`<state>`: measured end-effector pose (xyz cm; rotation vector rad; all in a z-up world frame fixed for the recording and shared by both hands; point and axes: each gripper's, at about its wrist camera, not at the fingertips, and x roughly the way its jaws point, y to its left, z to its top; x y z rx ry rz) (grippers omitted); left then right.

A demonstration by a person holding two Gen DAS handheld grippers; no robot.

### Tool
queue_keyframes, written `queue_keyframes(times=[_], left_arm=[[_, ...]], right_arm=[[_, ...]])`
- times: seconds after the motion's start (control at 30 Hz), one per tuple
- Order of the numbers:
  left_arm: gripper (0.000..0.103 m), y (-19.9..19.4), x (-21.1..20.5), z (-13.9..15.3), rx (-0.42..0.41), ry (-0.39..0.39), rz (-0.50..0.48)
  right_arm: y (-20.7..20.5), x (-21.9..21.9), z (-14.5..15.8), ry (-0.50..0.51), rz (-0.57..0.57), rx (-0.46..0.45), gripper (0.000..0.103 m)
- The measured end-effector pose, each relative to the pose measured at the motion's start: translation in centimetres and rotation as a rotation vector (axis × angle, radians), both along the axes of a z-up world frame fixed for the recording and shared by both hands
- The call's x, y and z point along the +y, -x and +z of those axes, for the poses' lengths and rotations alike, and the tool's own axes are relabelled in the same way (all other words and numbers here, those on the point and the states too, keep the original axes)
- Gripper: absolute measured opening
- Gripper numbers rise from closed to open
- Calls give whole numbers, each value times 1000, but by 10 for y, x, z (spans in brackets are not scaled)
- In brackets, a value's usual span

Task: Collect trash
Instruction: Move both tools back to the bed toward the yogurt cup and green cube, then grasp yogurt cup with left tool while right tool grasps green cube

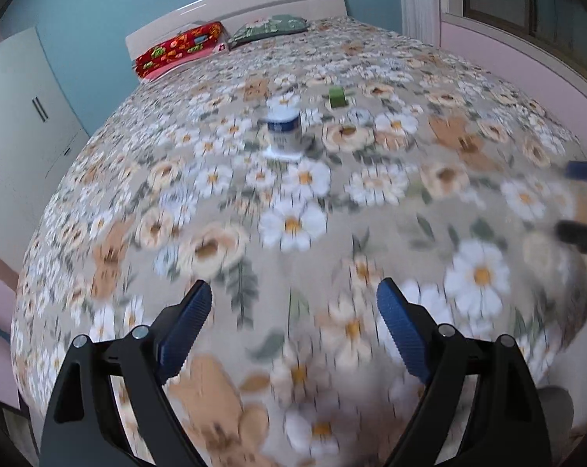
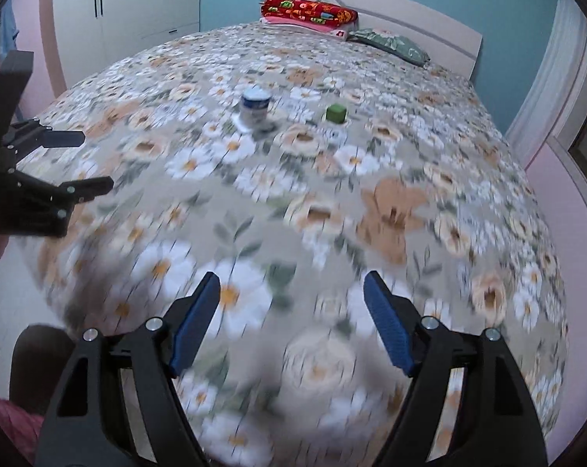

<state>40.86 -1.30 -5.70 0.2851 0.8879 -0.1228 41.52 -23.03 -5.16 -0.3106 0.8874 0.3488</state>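
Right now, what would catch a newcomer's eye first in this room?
The flowered bedspread fills nearly everything. Out in its middle stand a white-and-blue tub and, apart from it, a small green cube, while a red pillow and a green pillow lie by the headboard. Up close, the left gripper and right gripper hang open and empty.

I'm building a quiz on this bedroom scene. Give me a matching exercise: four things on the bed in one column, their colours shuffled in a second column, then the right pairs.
Things:
1. cup
2. small block
3. folded blanket
4. pillow

Colours:
A. plain green
B. red with a bright print
C. white with a blue band
D. green with pale flowers

Pairs: 1-C, 2-A, 3-B, 4-D
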Motion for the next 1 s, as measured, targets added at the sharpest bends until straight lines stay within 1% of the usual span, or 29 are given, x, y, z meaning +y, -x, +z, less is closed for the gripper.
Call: queue_keyframes(times=[0.13,0.17,0.3,0.37,0.5,0.57,0.73,0.8,0.9,0.97,1.0], left_arm=[[89,-38,-8,3,-38,-3,-15],[89,-51,-8,3,-48,1,-15],[89,-88,-8,-1,-56,24,-8],[89,-106,-7,-7,-45,52,-5],[89,-143,-1,-22,-37,108,19],[89,-158,0,-31,-39,115,26],[89,-190,1,-47,-43,144,20],[89,-201,-3,-52,-60,137,3],[89,-213,-11,-60,-92,101,-19],[89,-223,-15,-65,-105,76,-18],[89,-227,-15,-66,-105,78,-19]], right_arm=[[-49,12,-2,-18,-6,1,76],[-67,16,-3,-24,-10,2,76],[-116,21,-7,-49,-50,5,76],[-150,21,-13,-79,-105,34,76],[-204,21,-23,-169,-179,79,76],[-232,26,-29,-199,-201,91,76],[-286,41,-43,-205,-240,102,76],[-312,45,-52,-210,-270,113,76],[-347,50,-67,-207,-316,136,76],[-366,52,-76,-199,-343,150,76],[-376,54,-82,-198,-359,158,76]])
